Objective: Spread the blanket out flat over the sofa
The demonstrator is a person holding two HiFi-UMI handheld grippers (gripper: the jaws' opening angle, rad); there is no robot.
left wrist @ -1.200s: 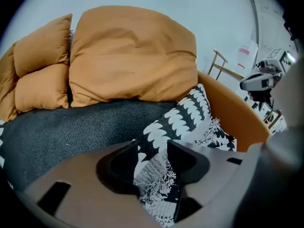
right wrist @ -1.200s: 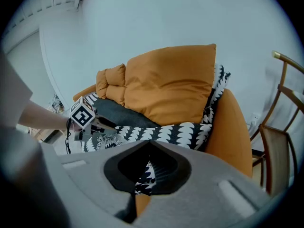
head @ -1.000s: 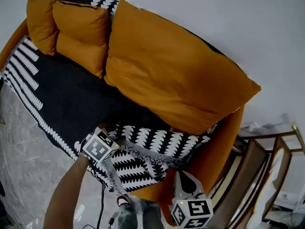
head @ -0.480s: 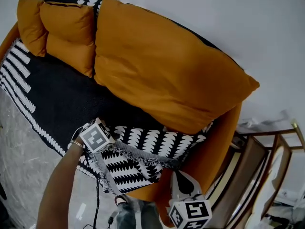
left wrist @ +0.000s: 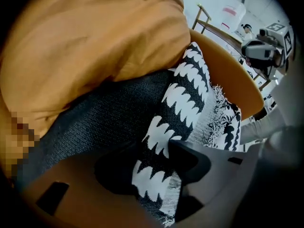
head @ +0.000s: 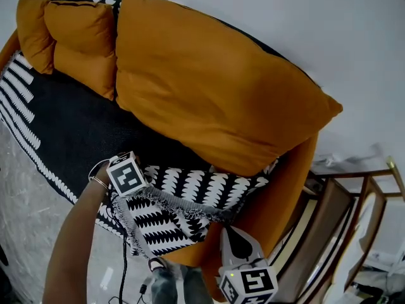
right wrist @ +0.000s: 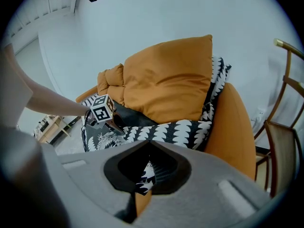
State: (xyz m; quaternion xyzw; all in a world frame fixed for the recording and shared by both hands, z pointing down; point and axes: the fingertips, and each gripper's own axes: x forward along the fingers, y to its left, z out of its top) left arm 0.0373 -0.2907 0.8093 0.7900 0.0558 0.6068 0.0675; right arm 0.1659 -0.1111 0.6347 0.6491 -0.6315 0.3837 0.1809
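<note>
A black blanket (head: 69,128) with white toothed bands covers the seat of the orange sofa (head: 281,195). At the front right, a patterned band (head: 202,185) is folded back. Its fringed corner (head: 161,223) hangs over the sofa's front. My left gripper (head: 144,183) points steeply down onto that fold. In the left gripper view, the fold (left wrist: 183,103) runs between the jaws of the left gripper (left wrist: 154,167), which have just been opening and stand wide. My right gripper (head: 231,234) hovers off the sofa's front right corner. The right gripper (right wrist: 144,175) shows a narrow gap with nothing held.
A large orange back cushion (head: 209,94) leans over the seat, with two smaller ones (head: 76,43) at the far left. A wooden frame (head: 354,214) stands to the right of the sofa arm. A cable (head: 123,271) trails on the pale floor (head: 25,233) below my left arm.
My left gripper has sunk a little onto the folded band and rolled, so its marker cube faces differently. The right gripper has stayed in place.
</note>
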